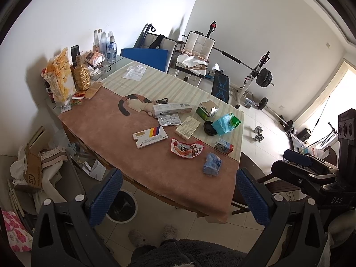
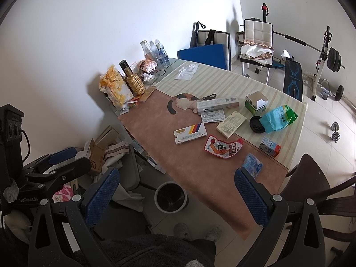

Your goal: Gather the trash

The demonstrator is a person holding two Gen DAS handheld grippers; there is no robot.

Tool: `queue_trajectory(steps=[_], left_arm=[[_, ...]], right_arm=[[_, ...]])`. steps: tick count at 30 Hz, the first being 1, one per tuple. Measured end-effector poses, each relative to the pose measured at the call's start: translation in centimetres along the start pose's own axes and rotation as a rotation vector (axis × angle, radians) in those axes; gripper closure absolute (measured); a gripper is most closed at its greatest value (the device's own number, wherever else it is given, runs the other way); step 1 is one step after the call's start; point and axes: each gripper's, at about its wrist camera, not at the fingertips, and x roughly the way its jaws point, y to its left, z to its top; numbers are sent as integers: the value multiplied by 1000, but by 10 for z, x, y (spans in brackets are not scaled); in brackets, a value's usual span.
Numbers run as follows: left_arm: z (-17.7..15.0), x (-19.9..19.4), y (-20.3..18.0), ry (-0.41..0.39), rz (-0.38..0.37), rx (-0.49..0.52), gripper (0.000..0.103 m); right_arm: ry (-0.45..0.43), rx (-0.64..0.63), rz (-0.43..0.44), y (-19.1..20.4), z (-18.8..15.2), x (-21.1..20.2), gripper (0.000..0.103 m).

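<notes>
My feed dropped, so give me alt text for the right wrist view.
The open right gripper hovers above a bin beside a table strewn with a red snack wrapper, blue packet and medicine boxes.

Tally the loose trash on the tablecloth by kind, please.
Cardboard boxes: 5 (Doctor box, striped box, beige box, open green box, small milk carton)
Plastic wrappers and bags: 4
Blister packs: 1
Black lids: 1
Total: 11
</notes>
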Motion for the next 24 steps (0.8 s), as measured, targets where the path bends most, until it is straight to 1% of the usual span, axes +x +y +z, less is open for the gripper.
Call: queue_trajectory(steps=[24], left_arm=[[0,0,0,-2,0,0,0]], right_arm=[[-1,0,0,-1,-1,3,0]])
